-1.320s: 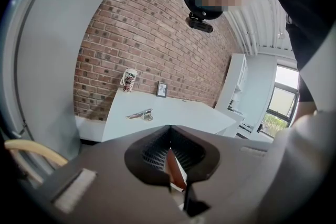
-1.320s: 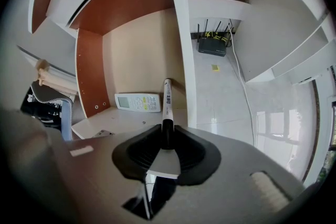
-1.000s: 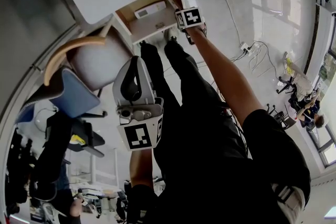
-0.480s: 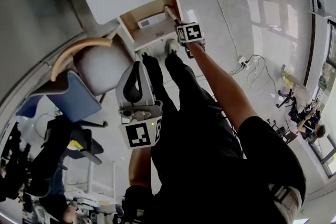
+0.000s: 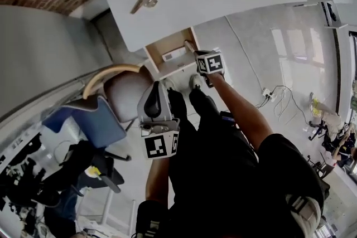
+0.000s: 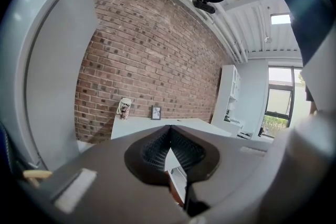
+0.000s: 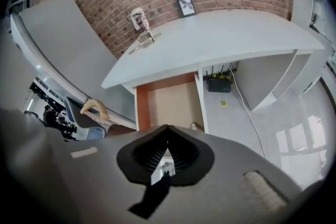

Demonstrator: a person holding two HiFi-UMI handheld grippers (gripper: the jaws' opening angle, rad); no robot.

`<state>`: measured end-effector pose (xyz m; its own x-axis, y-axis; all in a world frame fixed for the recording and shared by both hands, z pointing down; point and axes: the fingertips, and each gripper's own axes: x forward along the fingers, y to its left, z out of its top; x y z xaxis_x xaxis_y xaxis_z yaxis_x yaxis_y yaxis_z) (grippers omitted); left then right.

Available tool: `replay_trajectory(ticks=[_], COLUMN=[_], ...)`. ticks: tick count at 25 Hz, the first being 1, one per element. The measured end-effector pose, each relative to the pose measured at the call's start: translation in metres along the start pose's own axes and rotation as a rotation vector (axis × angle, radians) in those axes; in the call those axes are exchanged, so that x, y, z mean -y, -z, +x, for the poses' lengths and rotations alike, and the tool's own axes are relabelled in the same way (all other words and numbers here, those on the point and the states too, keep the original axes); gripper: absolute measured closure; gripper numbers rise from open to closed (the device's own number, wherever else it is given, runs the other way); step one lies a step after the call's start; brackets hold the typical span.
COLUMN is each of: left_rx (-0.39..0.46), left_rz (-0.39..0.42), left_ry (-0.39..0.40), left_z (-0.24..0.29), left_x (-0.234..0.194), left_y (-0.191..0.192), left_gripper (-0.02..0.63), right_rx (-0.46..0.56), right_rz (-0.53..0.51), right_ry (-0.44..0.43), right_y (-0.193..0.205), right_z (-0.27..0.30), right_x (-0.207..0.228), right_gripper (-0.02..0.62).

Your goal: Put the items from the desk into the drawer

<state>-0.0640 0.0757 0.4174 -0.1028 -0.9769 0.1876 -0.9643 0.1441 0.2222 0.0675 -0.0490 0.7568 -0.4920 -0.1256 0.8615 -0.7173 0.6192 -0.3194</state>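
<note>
Now my right gripper [image 7: 167,127] and left gripper [image 6: 170,127] have fingers pressed together, empty; the right's jaws have just been closing, near the open wooden drawer [image 7: 170,105]. The small tan bar-shaped item [image 7: 143,42] lies on the white desk [image 7: 226,34], probably light and stiff; I'd pinch its narrow middle.

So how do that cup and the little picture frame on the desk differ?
The cup is pale with a dark pattern; the picture frame is dark round a light picture. The cup is rounded and taller; the frame is flat and squarish. Both stand upright at the back of the desk.
</note>
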Motion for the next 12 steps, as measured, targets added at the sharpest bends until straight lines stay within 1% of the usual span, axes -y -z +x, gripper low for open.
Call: replay_trajectory(ticks=[7, 12], left_rx=[0.066, 0.086], left_rz=[0.039, 0.048], left_ry=[0.001, 0.002], left_z=[-0.007, -0.017], left_x=[0.008, 0.017], left_y=[-0.041, -0.064], left_gripper=[0.589, 0.589], right_rx=[0.194, 0.352], right_rz=[-0.041, -0.128], right_ry=[-0.087, -0.137], right_y=[-0.055, -0.090], right_z=[-0.072, -0.144], right_x=[-0.041, -0.073], right_gripper=[0.592, 0.592])
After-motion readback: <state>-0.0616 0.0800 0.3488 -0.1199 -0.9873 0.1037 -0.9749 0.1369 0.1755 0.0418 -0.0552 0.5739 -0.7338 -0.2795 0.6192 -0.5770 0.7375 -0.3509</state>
